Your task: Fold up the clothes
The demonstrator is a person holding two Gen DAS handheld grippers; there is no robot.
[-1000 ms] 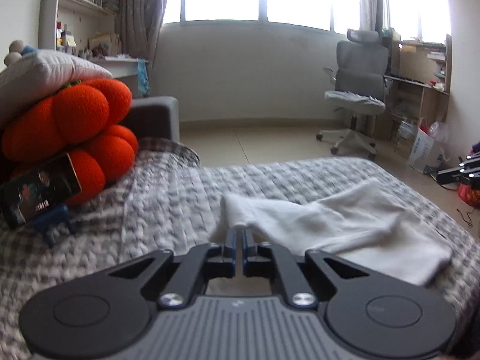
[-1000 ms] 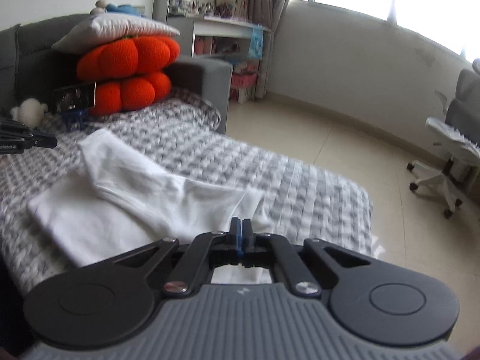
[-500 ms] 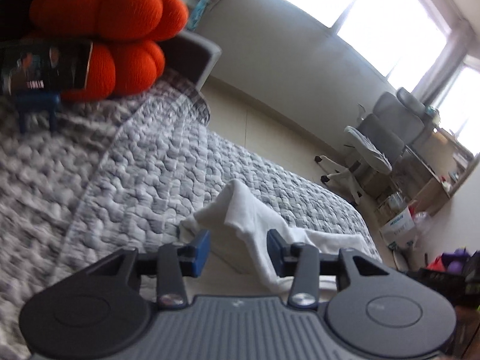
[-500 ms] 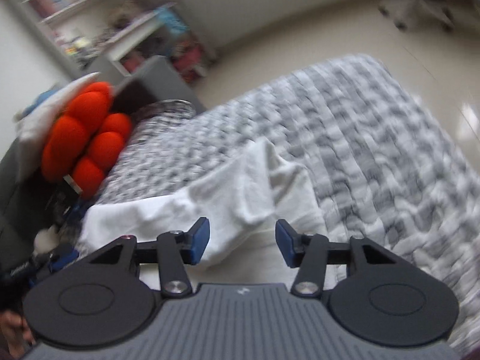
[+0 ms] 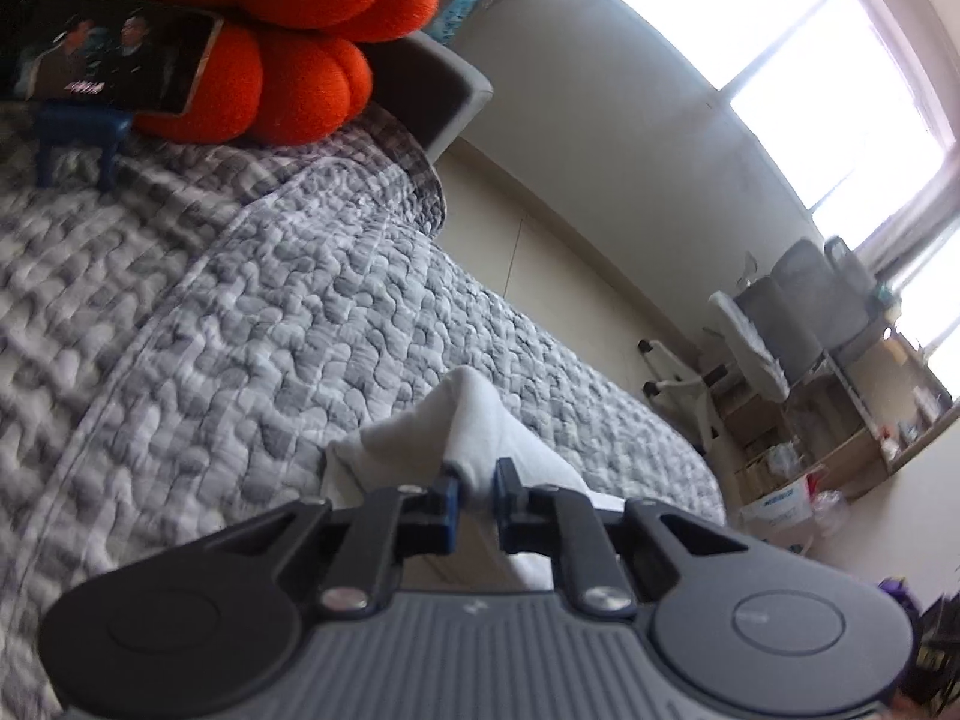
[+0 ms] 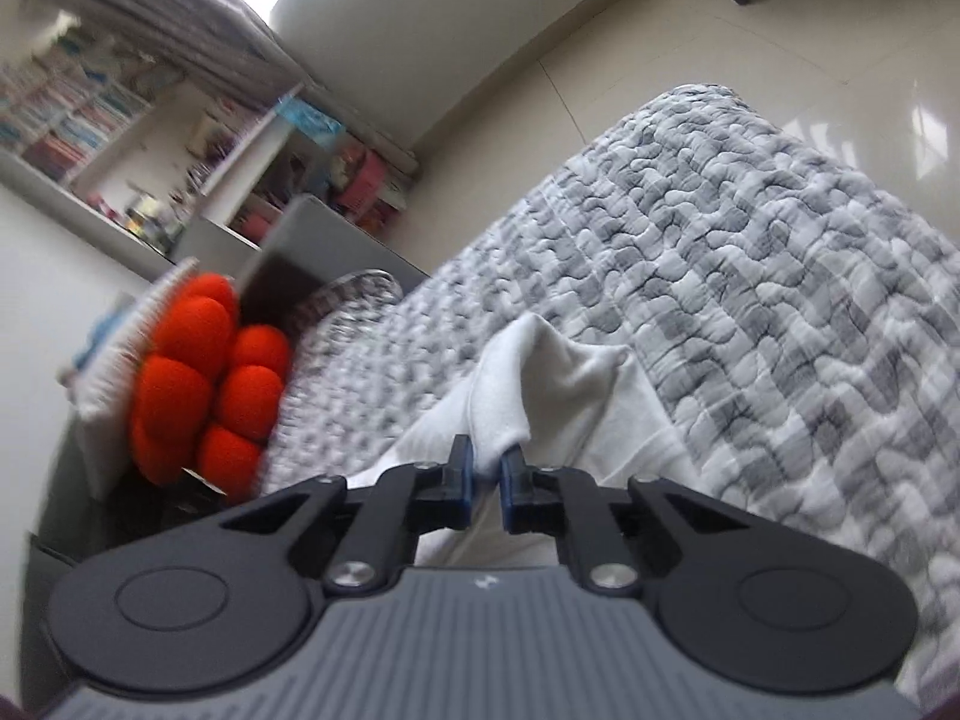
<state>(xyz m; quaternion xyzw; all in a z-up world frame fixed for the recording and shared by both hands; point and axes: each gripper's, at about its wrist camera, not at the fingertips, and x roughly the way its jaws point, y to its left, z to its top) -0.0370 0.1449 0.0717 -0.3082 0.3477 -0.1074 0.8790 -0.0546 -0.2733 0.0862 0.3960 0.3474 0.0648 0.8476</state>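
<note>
Half a second ago both sets of jaws stood wide over the white garment (image 5: pixel 480 426) on the near part of the grey quilt (image 5: pixel 240 330); now the left gripper (image 5: pixel 475 489) and right gripper (image 6: pixel 486 471) each pinch a raised fold of it, likely readying a fold.
</note>
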